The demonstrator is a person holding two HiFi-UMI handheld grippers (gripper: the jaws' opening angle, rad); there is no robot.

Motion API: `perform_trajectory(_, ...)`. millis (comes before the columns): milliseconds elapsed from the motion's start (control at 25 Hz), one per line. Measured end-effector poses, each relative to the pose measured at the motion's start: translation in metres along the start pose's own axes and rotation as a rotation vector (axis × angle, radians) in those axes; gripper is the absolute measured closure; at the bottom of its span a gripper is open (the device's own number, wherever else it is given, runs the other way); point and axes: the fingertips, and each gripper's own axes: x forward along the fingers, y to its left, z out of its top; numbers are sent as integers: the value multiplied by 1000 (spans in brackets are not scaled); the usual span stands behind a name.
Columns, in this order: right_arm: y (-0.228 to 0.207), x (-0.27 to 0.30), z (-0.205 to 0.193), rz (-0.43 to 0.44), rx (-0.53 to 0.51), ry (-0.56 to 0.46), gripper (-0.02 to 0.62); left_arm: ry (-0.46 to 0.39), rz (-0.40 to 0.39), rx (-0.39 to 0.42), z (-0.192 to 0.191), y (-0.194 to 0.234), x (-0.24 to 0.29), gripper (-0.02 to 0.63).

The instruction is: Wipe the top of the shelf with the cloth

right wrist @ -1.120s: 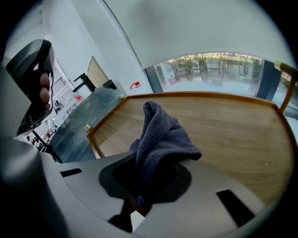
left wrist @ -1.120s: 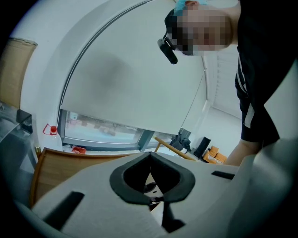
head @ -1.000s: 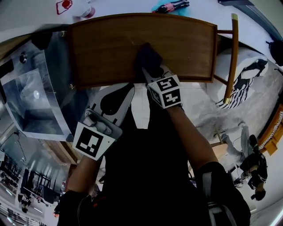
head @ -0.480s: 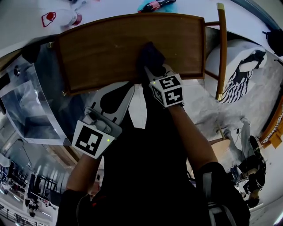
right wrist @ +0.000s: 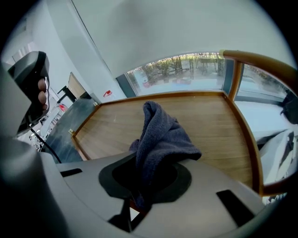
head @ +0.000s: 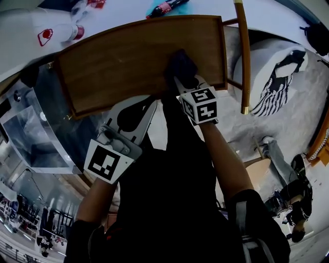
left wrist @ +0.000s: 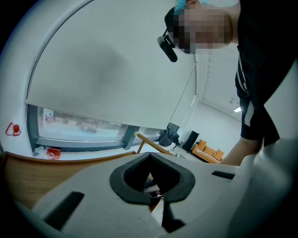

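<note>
The brown wooden shelf top (head: 118,61) fills the upper middle of the head view. A dark grey cloth (head: 181,66) rests on it right of centre, near the front edge. My right gripper (head: 178,80) is shut on the cloth and reaches in over that edge. In the right gripper view the cloth (right wrist: 160,139) bunches up out of the right gripper (right wrist: 138,201) above the shelf top (right wrist: 209,121). My left gripper (head: 148,102) hangs back below the shelf's front edge, shut on nothing; the left gripper (left wrist: 152,186) has its jaws closed together.
A glass panel (head: 36,133) stands at the shelf's left. A curved wooden rail (head: 242,56) runs along its right end, with a striped black-and-white item (head: 280,77) beyond. A bottle (head: 165,7) and a white container (head: 51,32) lie behind the shelf.
My right gripper has carried the cloth to the right along the shelf top, from about the middle toward the right end. The left gripper has stayed put.
</note>
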Motion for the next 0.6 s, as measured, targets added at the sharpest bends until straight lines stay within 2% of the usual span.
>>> perform_trajectory(600, -56, -32, -10, -69, 59, -4, 545, 16, -65, 16, 7, -27, 44, 588)
